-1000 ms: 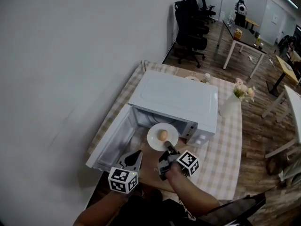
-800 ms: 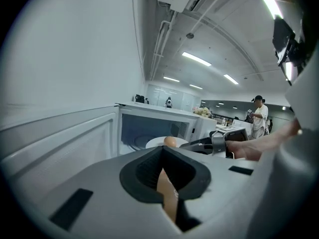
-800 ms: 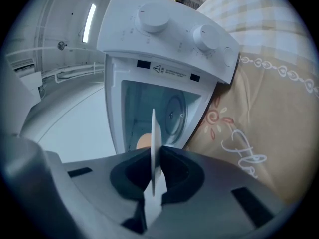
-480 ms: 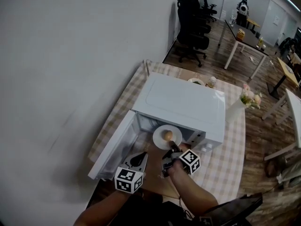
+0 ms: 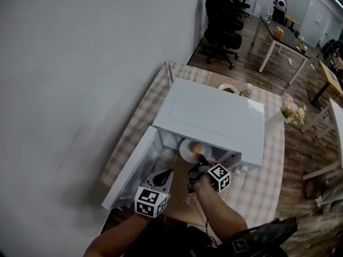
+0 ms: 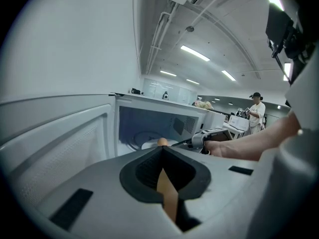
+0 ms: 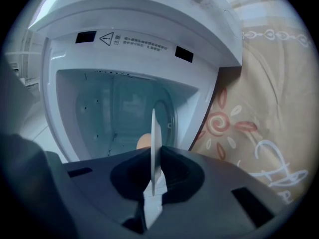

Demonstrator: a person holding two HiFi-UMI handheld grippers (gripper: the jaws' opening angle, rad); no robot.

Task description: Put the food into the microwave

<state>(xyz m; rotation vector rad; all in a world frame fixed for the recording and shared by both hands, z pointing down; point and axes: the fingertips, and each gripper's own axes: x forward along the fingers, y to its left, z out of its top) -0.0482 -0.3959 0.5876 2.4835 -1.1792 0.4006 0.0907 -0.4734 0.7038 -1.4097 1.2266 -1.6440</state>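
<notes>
White plate (image 5: 191, 153) with the brown food (image 5: 196, 148), pinched at its rim by the right gripper (image 5: 197, 166), now reaches into the open microwave (image 5: 214, 116) instead of hovering outside as 1 second ago, so setting it down seems next; the left gripper (image 5: 163, 175) is pressed together, empty.

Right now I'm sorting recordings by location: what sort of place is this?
Probably an open-plan office with a staged kitchen table: a white microwave on a checked tablecloth, black office chairs and long desks behind.
</notes>
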